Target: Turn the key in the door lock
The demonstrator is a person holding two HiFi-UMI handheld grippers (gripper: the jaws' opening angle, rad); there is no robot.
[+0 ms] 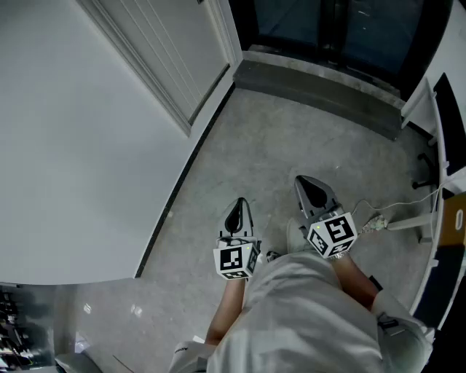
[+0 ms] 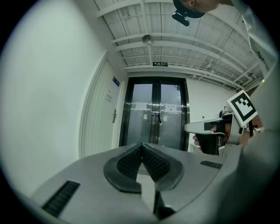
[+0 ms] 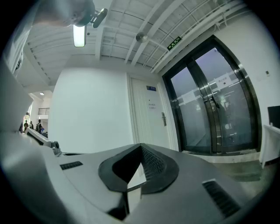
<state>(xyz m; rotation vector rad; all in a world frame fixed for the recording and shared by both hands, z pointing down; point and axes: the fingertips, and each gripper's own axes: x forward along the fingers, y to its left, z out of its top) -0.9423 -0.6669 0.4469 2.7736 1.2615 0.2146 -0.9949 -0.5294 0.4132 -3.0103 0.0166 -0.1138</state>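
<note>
- Here, I stand on a grey floor [image 1: 255, 146] in a corridor, with one tool in each hand, both held level over the floor's middle, pointing towards its far edge.
- My left gripper [image 1: 239, 204] has its two ribbed black pads pressed together at the tips, with nothing between them; its own view shows this plainly [image 2: 142, 146].
- My right gripper [image 1: 306, 182] is likewise fully closed and empty [image 3: 141, 146]. It sits just beside the left one, a little further forward.
- Each tool carries a marker cube at its rear: the left cube [image 1: 234, 260] and the right cube [image 1: 333, 233].
- A plain white wall [image 1: 58, 146] runs along the floor's left edge.
- The white door [image 1: 167, 51] stands in that wall near the floor's far left corner, well apart from both tools. It is shut.
- Its handle [image 3: 163, 119] shows as a small dark lever on the door's right side, also seen from the left tool [image 2: 114, 116]. The lock and key are too small to make out.
- Dark glass double doors [image 1: 328, 22] span the floor's far edge, just beside the white door.
</note>
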